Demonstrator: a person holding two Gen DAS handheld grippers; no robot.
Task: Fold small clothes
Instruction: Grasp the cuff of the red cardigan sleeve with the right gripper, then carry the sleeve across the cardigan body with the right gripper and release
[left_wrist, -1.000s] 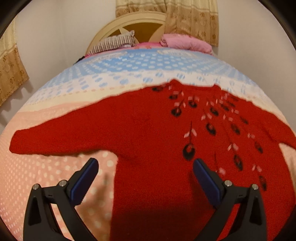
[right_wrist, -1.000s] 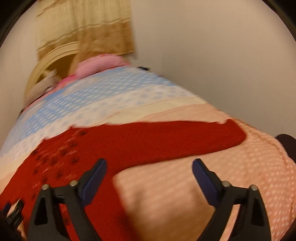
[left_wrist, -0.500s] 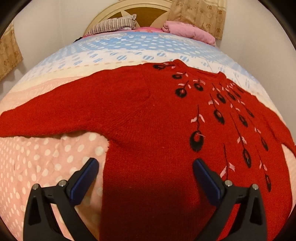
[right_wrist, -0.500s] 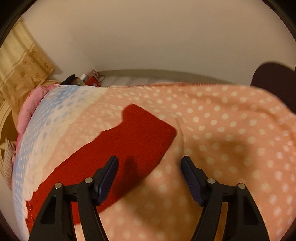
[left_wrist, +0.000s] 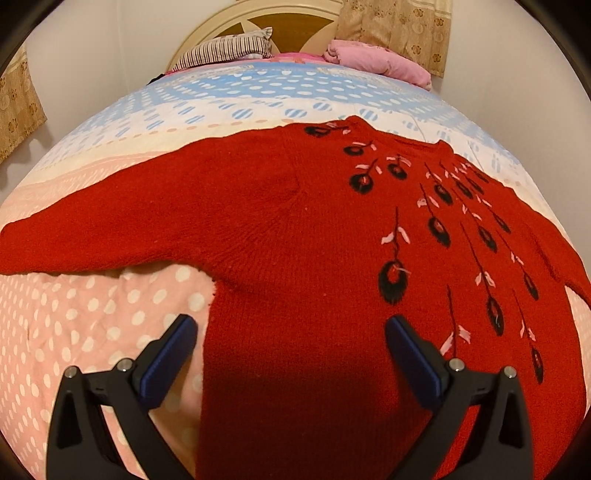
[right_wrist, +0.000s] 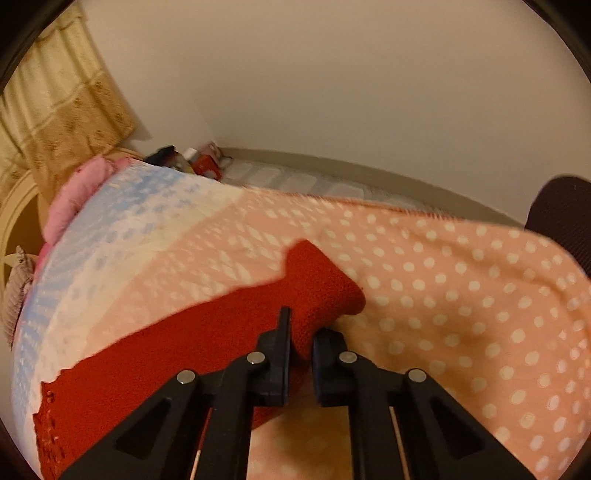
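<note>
A red knitted sweater (left_wrist: 288, 236) with black and pink embroidered feathers lies spread flat on the bed, both sleeves stretched out sideways. My left gripper (left_wrist: 290, 343) is open and hovers over the sweater's lower body near its left side seam, holding nothing. In the right wrist view my right gripper (right_wrist: 301, 332) is shut on the cuff end of the sweater's sleeve (right_wrist: 317, 288), which bunches up between the fingers.
The bed is covered by a blanket, pink with white dots (left_wrist: 88, 317) near me, blue and white farther away. A striped pillow (left_wrist: 225, 50) and a pink pillow (left_wrist: 376, 62) lie at the headboard. A wall and small items (right_wrist: 203, 162) stand beside the bed.
My right gripper moved onto the sleeve end and closed on the cuff. My left gripper moved a little closer over the sweater's body and stayed open.
</note>
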